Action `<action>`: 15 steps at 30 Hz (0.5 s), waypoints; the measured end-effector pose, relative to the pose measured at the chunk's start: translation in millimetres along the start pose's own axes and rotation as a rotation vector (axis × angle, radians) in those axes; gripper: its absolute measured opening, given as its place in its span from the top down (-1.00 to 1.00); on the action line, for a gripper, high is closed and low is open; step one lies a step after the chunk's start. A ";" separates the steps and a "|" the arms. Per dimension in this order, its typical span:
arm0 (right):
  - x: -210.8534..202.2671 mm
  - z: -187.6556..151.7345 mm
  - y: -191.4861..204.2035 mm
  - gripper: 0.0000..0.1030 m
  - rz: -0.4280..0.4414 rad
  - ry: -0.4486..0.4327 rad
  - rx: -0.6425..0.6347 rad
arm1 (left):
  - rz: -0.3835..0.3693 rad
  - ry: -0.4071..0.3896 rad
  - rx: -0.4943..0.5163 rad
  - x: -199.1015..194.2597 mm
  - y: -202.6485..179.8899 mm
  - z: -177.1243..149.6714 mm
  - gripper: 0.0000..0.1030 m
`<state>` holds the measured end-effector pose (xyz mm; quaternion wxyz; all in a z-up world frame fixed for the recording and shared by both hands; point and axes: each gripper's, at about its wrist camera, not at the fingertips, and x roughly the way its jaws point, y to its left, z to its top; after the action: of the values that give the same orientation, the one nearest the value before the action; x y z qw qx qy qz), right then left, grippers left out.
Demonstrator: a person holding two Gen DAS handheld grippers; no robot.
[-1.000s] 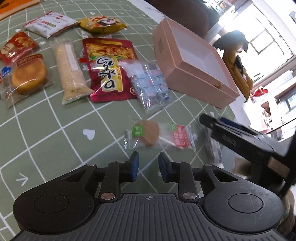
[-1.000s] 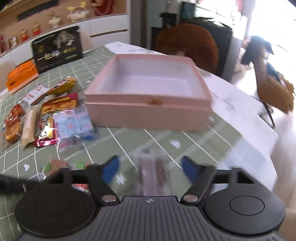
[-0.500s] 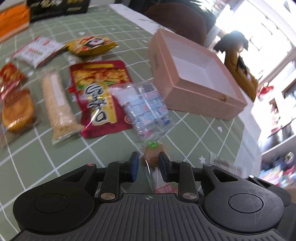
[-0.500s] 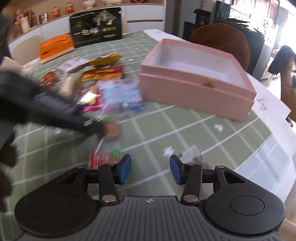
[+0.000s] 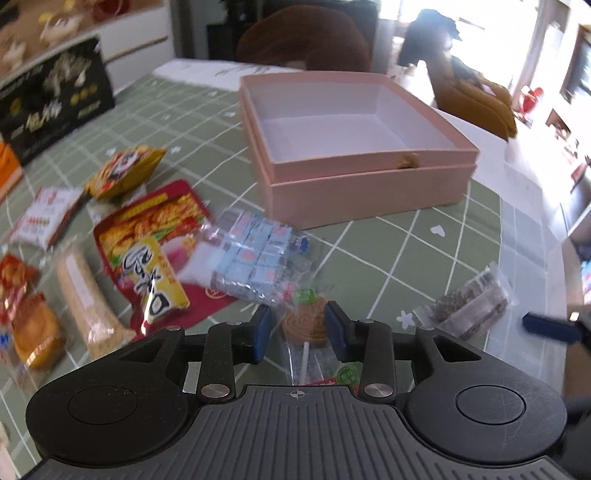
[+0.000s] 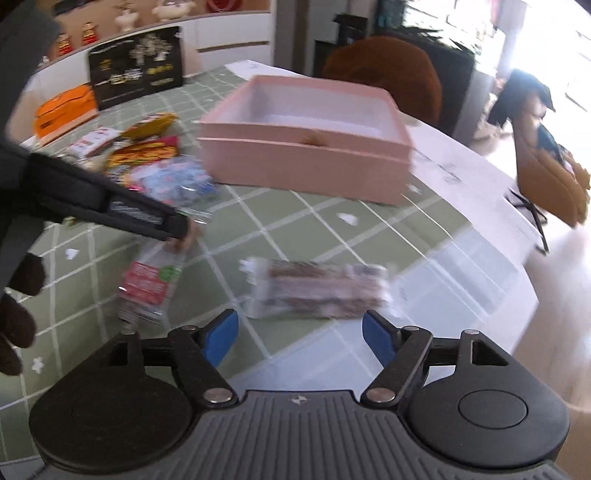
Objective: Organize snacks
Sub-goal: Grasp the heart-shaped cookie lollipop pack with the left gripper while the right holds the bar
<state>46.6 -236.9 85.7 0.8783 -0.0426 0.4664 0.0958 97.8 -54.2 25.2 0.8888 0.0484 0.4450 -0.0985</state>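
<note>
You've got a round table [image 5: 436, 236] under a green grid cloth, white edge showing on the right. Far side: a brown padded chair [image 6: 391, 70] pushed up to it. Far right: a mustard-yellow chair [image 6: 554, 184] with dark clothing draped on it, pale wood floor [image 6: 569, 258] beneath. Strong daylight blows out the windows [image 5: 517, 29] at far right. Far left: white cabinets [image 6: 229, 33] with blurred figurines [image 6: 125, 18] on top. A black gift box [image 6: 136, 70] and an orange box [image 6: 62, 110] sit at the table's far-left edge.
</note>
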 end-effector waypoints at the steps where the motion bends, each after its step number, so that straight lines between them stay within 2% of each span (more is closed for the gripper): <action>1: 1.3 -1.2 -5.6 -0.46 -0.007 0.007 0.017 | 0.009 -0.018 0.045 -1.2 -2.6 -3.0 0.20; 5: 3.7 -6.6 -22.3 -0.46 -0.025 0.027 0.081 | 0.058 -0.084 0.165 -9.0 -4.3 -18.4 0.19; 11: 3.4 -12.6 -34.3 -0.49 -0.049 0.023 0.142 | -0.005 -0.051 0.070 -13.0 12.5 -18.0 0.20; 15: 4.6 -14.7 -38.6 -0.51 -0.043 0.025 0.172 | -0.070 -0.026 0.099 -9.2 5.8 -15.1 0.18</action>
<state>45.2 -276.4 73.1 0.8747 0.0218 0.4829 0.0361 81.9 -44.7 23.5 0.8870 0.0756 0.4294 -0.1522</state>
